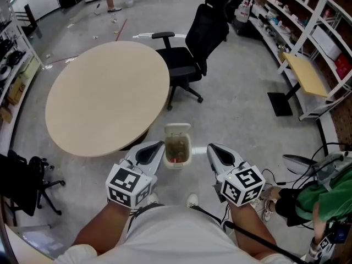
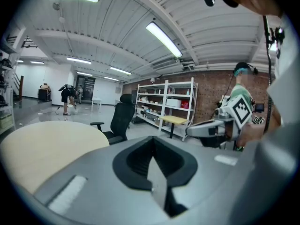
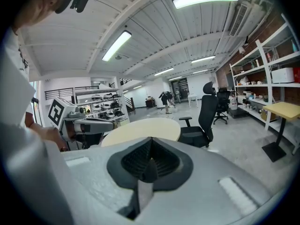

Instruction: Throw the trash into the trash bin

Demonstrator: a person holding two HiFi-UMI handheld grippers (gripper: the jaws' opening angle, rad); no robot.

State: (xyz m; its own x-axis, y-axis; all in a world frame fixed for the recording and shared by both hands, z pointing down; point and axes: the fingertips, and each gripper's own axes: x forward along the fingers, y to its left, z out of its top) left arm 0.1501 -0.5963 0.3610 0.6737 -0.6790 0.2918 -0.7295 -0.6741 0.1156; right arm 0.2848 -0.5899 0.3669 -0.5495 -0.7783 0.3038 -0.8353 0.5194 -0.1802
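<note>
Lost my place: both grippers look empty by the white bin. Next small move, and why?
Probably turn toward the scraps on the grey floor beyond the round beige table: the left gripper and right gripper are shut on nothing, and the small white open-lidded trash bin already holds litter.

Trash bin (image 1: pixel 189 147): I see a small white bin standing upright on the floor, its lid tipped open at the back.
Trash (image 1: pixel 176 147): I make out brownish scraps inside the bin, with a red bit near the front.
</note>
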